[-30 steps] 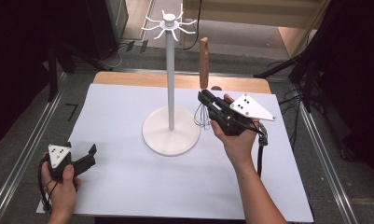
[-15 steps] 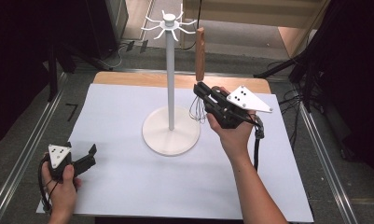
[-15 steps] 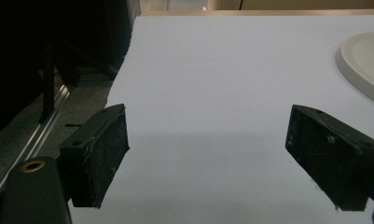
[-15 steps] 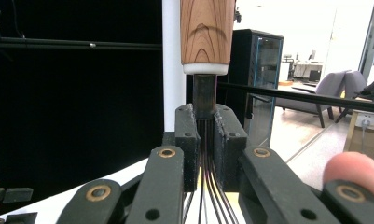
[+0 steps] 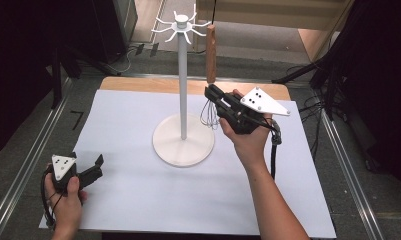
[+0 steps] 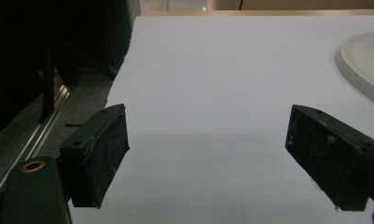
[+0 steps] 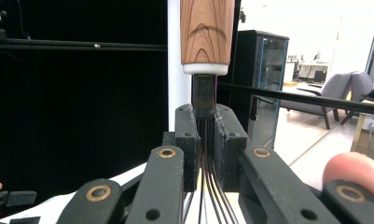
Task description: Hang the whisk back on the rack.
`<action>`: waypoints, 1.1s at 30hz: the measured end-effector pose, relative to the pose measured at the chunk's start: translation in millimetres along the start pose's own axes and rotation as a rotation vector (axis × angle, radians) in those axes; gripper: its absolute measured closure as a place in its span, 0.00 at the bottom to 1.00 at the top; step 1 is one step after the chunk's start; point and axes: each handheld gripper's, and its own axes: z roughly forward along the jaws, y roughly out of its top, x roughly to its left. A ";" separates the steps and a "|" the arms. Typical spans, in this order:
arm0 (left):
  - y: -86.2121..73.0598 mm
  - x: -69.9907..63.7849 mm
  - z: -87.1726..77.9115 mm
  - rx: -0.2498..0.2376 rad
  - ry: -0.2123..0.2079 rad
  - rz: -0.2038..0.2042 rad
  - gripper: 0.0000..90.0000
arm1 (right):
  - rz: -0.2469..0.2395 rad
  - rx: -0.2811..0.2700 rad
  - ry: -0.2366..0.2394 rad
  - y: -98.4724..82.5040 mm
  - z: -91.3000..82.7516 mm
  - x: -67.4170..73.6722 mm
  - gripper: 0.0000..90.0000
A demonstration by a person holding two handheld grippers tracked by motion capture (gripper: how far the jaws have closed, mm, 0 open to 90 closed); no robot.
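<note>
The whisk is up in the air, standing straight, with its wood handle on top and its thin wires hanging down. It is just to the right of the white pole of the stand, near the hooks at the top. In the right gripper view the whisk shows its brown handle, a white ring under it, and a dark neck that goes down between the jaws. The right gripper holds the whisk there. Its jaws are pressed close on the neck, with the wires running down between them. The person's right hand holds this gripper above the table, over the right side of the stand's round base.

The stand sits in the middle of a big white sheet on the table.

The left gripper is far away at the near left corner of the sheet, low, in the left hand. Its jaws are wide apart and hold nothing. In the left gripper view the white sheet lies between the two pads, and the rim of the stand's base shows at the right
</note>
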 end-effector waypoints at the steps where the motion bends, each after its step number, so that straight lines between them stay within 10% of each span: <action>1: 0.0 0.0 0.0 0.000 0.000 0.000 0.16 | 0.003 0.000 0.003 -0.3 0.2 -0.1 0.93; 33: -0.1 -0.2 -0.2 -0.002 -0.001 0.002 0.16 | 0.056 0.017 0.068 -3.1 12.0 -7.0 0.93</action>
